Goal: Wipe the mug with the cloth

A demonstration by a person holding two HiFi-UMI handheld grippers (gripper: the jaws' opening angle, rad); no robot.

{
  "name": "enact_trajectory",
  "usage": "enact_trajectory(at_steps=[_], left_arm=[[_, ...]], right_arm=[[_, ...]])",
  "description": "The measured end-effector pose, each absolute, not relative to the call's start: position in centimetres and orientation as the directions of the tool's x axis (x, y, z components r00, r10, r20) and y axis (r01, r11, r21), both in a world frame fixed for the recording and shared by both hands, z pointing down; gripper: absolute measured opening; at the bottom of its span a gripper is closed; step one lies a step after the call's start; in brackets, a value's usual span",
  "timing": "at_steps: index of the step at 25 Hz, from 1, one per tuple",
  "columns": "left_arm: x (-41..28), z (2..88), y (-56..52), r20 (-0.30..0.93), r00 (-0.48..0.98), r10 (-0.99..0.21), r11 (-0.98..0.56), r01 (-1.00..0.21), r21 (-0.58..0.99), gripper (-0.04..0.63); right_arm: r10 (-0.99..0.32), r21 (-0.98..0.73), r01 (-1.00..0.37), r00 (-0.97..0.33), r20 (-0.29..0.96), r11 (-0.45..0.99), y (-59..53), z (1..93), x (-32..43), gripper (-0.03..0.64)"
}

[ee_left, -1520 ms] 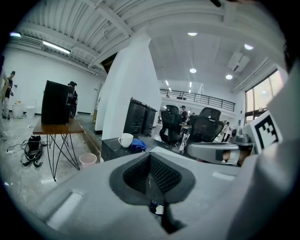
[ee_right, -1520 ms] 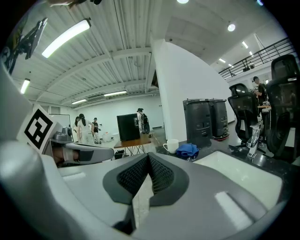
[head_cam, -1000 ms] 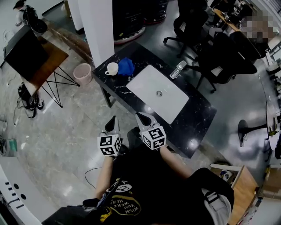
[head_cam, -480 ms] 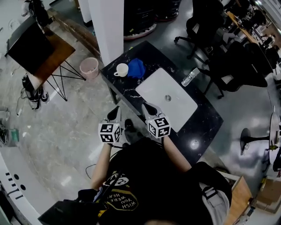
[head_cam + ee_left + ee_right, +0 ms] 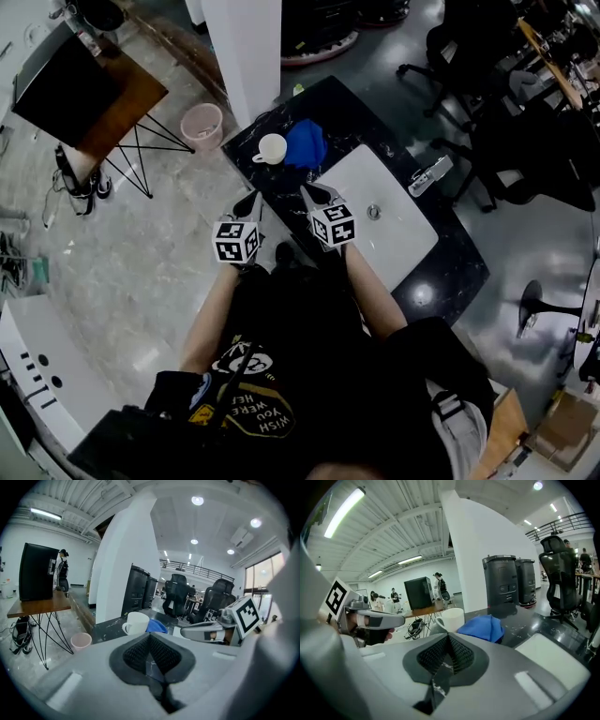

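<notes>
A white mug (image 5: pixel 272 148) stands near the left corner of the black marble table (image 5: pixel 352 108), with a crumpled blue cloth (image 5: pixel 306 143) touching its right side. Both grippers hover side by side at the table's near edge, short of mug and cloth. My left gripper (image 5: pixel 252 198) is shut and holds nothing. My right gripper (image 5: pixel 310 191) is likewise shut and holds nothing. The left gripper view has the mug (image 5: pixel 138 622) and cloth (image 5: pixel 157 626) just beyond my closed jaws. From the right gripper view, the mug (image 5: pixel 452 618) and cloth (image 5: pixel 484 627) lie straight ahead.
A white basin (image 5: pixel 394 225) is set into the table right of the cloth, and a plastic bottle (image 5: pixel 430 175) lies behind it. A white pillar (image 5: pixel 247 56) and a pink bin (image 5: pixel 203 123) stand left of the table. Office chairs (image 5: pixel 525 141) are behind.
The person has stepped closer to the table. Both grippers have moved forward toward the mug and cloth, still side by side and shut.
</notes>
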State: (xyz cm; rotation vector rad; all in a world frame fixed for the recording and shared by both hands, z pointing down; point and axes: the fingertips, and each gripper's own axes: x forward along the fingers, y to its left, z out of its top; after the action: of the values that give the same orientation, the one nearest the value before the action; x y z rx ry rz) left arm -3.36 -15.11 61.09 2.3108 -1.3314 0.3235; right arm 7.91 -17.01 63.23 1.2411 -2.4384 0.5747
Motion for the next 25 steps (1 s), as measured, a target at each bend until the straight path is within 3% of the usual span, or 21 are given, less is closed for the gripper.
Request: enact_trajectory(at_steps=[2,5,10,13,16,17,18,21,25], left_arm=[[-3.4,61.2,-16.2,0.416,0.495,-0.763,-0.415,-0.868,0.272,0.003],[-3.1,60.9,-17.5,0.404,0.501,-0.765,-0.419,-0.864,0.279,0.003],[-3.8,60.3,-18.9,0.4,0.496,-0.771,-0.412,-0.867,0.281,0.003],[-5.0,60.3,-19.4,0.413,0.496,-0.764,-0.409,-0.867,0.285,0.003],[-6.2,60.1,-20.4,0.407,0.508,-0.759,-0.41,-0.859,0.308,0.003],[-6.6,60.2,-20.6,0.406,0.51,-0.758,-0.407,-0.857,0.318,0.003],[-6.9,60.3,-20.9,0.406,0.511,-0.758,-0.402,-0.856,0.326,0.003],[-7.6,60.5,-21.8,0.408,0.513,-0.755,-0.397,-0.853,0.338,0.003],[-7.4,60.9,-24.4,0.418,0.493,-0.763,-0.393,-0.867,0.305,0.003]], right_arm=[[-0.684,-0.218,-0.823,-0.56,0.468,0.525,-19.1,63.7,8.5,0.005],[-0.693,-0.275,-0.833,-0.552,0.464,0.48,-22.7,65.0,9.8,0.171],[-0.786,-0.171,-0.91,-0.412,0.461,0.377,-28.3,66.4,12.7,0.292],[-0.757,-0.168,-0.92,-0.387,0.526,0.354,-30.8,67.9,12.6,0.345],[-0.635,-0.186,-0.912,-0.391,0.666,0.366,-32.5,71.3,11.6,0.348],[-0.597,-0.153,-0.91,-0.373,0.71,0.386,-32.4,72.4,11.4,0.334],[-0.578,-0.113,-0.905,-0.354,0.735,0.41,-32.2,73.1,11.2,0.276],[-0.571,-0.094,-0.891,-0.362,0.737,0.443,-31.2,72.9,10.1,0.138],[-0.622,-0.211,-0.894,-0.429,0.655,0.395,-30.8,70.5,10.2,0.132]])
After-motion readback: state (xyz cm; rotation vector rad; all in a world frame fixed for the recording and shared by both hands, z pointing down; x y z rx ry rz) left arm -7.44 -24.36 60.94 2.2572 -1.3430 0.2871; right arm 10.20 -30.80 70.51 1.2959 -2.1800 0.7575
